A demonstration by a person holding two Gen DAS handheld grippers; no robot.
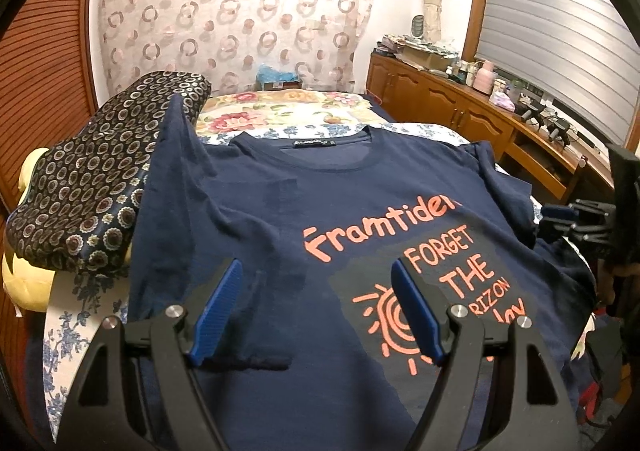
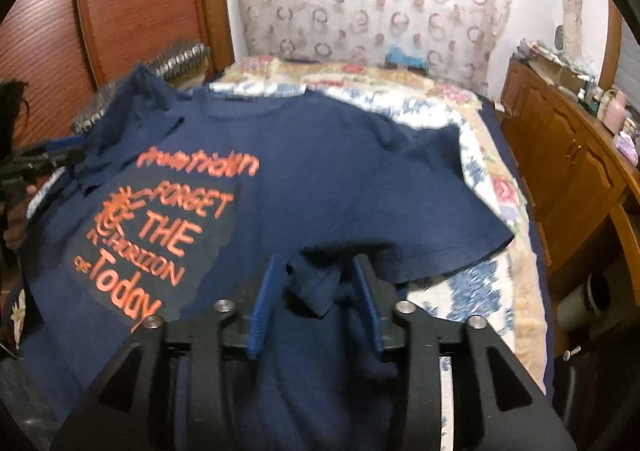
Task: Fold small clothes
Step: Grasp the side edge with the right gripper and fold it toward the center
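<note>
A: Where is the navy T-shirt point(image 1: 280, 211)?
B: Spread print-up on the bed point(image 2: 492, 179).
A: Left hand-held gripper point(image 1: 318, 315)?
B: Jaws spread wide above the shirt, nothing between them.
A: Right hand-held gripper point(image 2: 316, 291)?
B: Jaws parted; a bunched shirt fold sits between, not pinched.

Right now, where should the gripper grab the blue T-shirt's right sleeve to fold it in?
Probably at the hem edge of the right sleeve of the T-shirt, coming from the right side. That sleeve lies flat and spread out over the floral bedspread, so its edge is free to pinch.
</note>
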